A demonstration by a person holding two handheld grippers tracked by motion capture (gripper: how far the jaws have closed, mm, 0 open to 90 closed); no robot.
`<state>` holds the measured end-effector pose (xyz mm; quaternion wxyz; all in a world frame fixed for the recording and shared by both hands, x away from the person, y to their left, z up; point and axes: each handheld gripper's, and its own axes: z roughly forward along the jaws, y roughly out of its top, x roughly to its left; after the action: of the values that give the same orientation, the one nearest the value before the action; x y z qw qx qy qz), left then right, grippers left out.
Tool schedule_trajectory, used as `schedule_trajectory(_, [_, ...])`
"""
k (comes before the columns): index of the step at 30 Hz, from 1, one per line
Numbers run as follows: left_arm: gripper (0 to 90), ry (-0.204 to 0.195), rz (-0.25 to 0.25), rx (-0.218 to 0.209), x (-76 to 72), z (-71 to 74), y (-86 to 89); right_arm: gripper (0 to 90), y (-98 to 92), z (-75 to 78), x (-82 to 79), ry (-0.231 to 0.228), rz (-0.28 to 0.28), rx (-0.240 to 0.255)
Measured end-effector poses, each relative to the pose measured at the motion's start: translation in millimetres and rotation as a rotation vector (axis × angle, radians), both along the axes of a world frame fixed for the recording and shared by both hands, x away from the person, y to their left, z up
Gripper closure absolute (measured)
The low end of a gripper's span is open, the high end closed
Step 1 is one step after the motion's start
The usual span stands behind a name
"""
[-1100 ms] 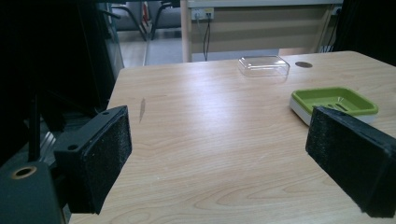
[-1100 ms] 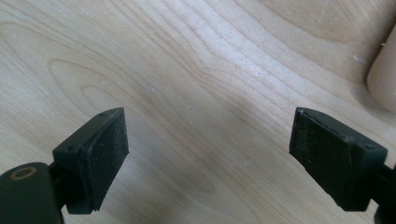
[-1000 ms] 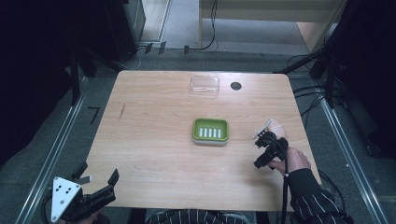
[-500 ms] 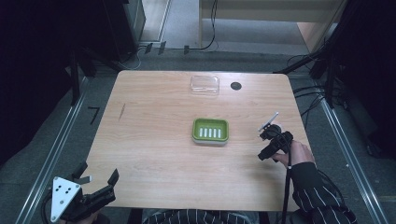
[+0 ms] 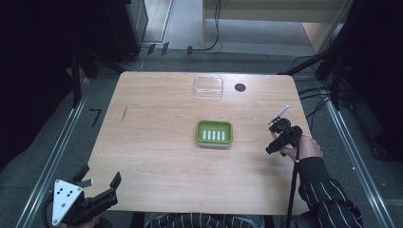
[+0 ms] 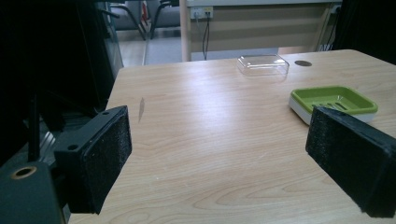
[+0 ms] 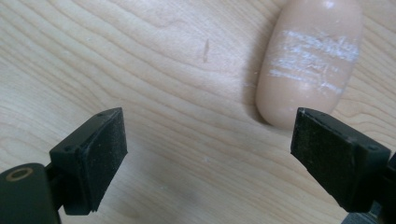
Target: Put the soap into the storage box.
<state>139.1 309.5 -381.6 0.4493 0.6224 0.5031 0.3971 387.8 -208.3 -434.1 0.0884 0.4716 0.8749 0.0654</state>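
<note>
My right gripper (image 7: 208, 144) hangs wide open, gripping nothing, over the table (image 7: 140, 60), a peach soap bar (image 7: 310, 60) just past one pad. Left gripper (image 6: 219, 156) gapes empty; green dish (image 5: 214, 133) sits mid-table.

We count one green soap dish (image 5: 214, 133), one clear plastic lid (image 5: 208, 87), one peach-coloured soap bar (image 7: 310, 60), and two claws, left claw (image 5: 97, 190) and right claw (image 5: 280, 135), at one table (image 5: 157, 156).

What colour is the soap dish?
Green soap dish with a white base, clearest in the left gripper view.
</note>
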Motion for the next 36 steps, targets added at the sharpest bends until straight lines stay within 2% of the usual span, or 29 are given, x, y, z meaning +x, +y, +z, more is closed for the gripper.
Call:
schedule_trajectory(13, [7.2,0.000,0.001,0.001,-0.2,0.0,0.1,8.5,-14.2,0.5,18.9,-0.005,-0.040,0.017])
schedule_trajectory(18, [7.2,0.001,0.002,0.001,-0.1,0.0,0.1,7.2,-20.3,-3.4,27.3,0.018,-0.059,0.025])
schedule_trajectory(27, [7.2,0.002,-0.001,0.001,0.1,-0.1,-0.1,7.3,-24.8,-8.6,38.9,0.028,-0.077,0.020])
schedule_trajectory(36, [7.2,0.004,0.000,0.000,0.6,-0.2,-0.2,7.7,-33.7,-14.2,53.3,0.042,-0.108,0.042])
